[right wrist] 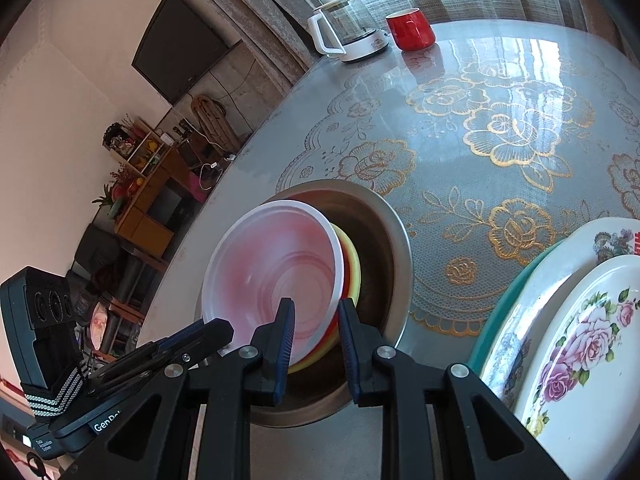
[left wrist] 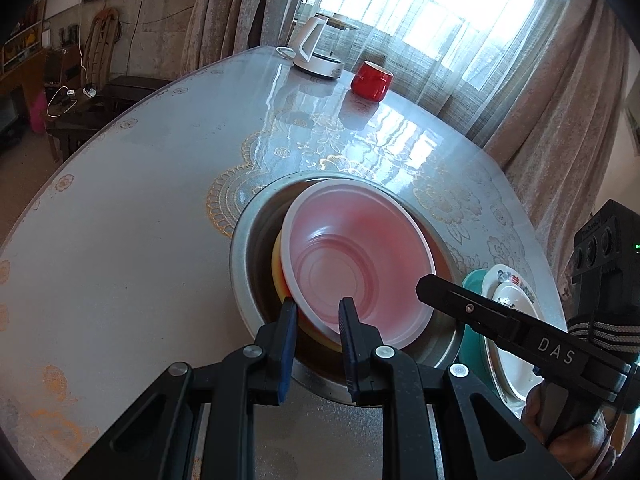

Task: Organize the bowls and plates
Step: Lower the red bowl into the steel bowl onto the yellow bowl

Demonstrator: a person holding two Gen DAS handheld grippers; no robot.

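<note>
a white kettle (left wrist: 316,50) and a red cup (left wrist: 371,79) are standing at the far edge of the surface (left wrist: 120,240), well apart from the work. a plate stack (right wrist: 568,332) is sitting just beside the metal basin (left wrist: 244,248), on its right: a teal plate at the bottom, flowered white plates on top.

the pink bowl (left wrist: 356,264) is sitting in the metal basin, nested on a yellow bowl (left wrist: 277,268) with a red one showing between them. the pink bowl is lying tilted, its mouth facing up and toward the cameras, its near rim lifted.

the left gripper (left wrist: 318,312) is straddling the near rim of the pink bowl, one of its fingers (left wrist: 289,320) outside the wall and one inside. a gap is showing on both sides of the rim, so the fingers are released. the right gripper (right wrist: 316,314) is straddling the rim at another spot, fingers apart and not pressing the wall.

the right wrist view is showing the plate patterns and a wall tv (right wrist: 180,48) with shelves below; the left wrist view is showing only the plate edges behind the right gripper's body, plus the window curtains (left wrist: 540,100).
</note>
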